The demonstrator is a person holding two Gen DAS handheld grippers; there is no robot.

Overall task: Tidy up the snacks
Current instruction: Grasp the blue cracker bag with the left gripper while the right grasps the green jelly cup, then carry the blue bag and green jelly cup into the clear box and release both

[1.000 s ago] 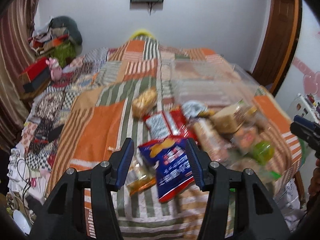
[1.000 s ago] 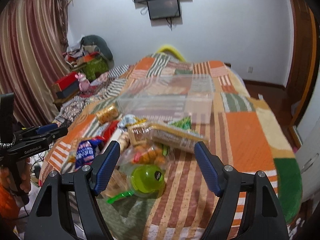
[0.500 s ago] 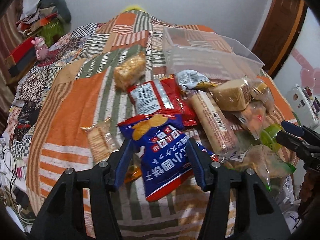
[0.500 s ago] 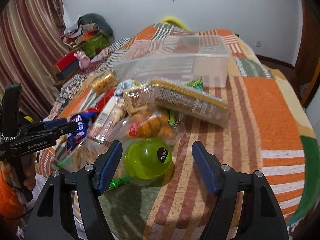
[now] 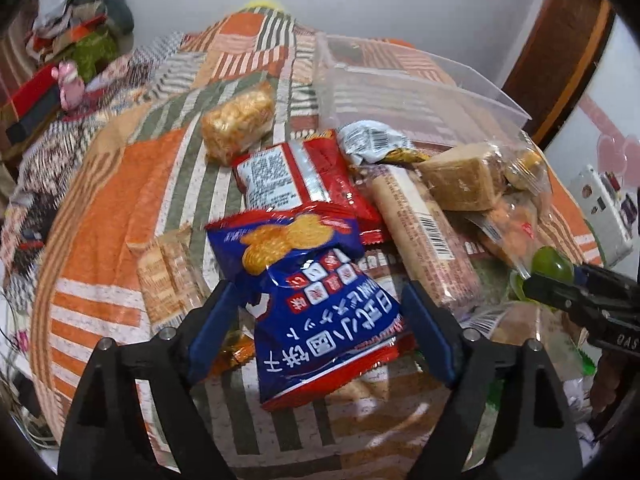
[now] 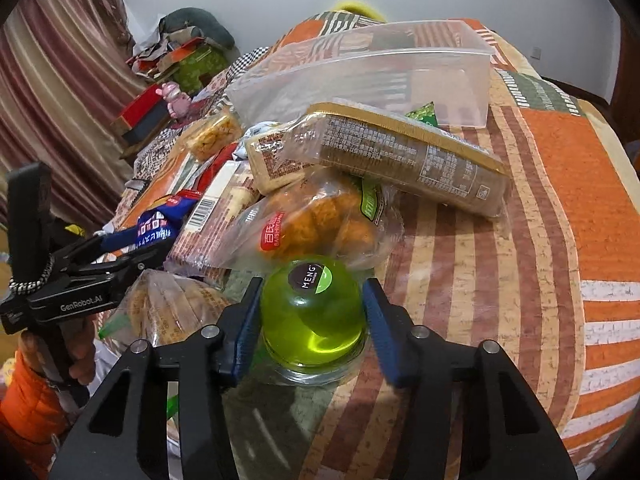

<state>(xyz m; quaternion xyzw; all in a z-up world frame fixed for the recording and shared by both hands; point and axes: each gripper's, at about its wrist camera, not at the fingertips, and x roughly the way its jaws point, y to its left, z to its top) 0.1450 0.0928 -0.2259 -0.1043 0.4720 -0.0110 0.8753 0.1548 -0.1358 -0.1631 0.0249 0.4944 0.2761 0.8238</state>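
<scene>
Two grippers: both lowered over the snack pile on the bed (image 6: 560, 168), each lined up on its own item, likely so two snacks can be lifted at once.
Left gripper (image 5: 320, 328): jaws wide and opening, set either side of the blue cracker bag (image 5: 316, 304); the pads do not yet press it, so the bag lies free between them.
Right gripper (image 6: 310, 320): jaws closing round the green jelly cup (image 6: 312, 312); left pad about touching, right pad just beside it.
Clear bin (image 6: 380, 68): beyond both sets of jaws, past the pile; looks empty, the probable home for the snacks.
Pile ahead of the jaws: red packet (image 5: 296, 176), long biscuit pack (image 6: 392, 156), bread bag (image 6: 316, 224), overlapping, so lifting one may drag its neighbours.
</scene>
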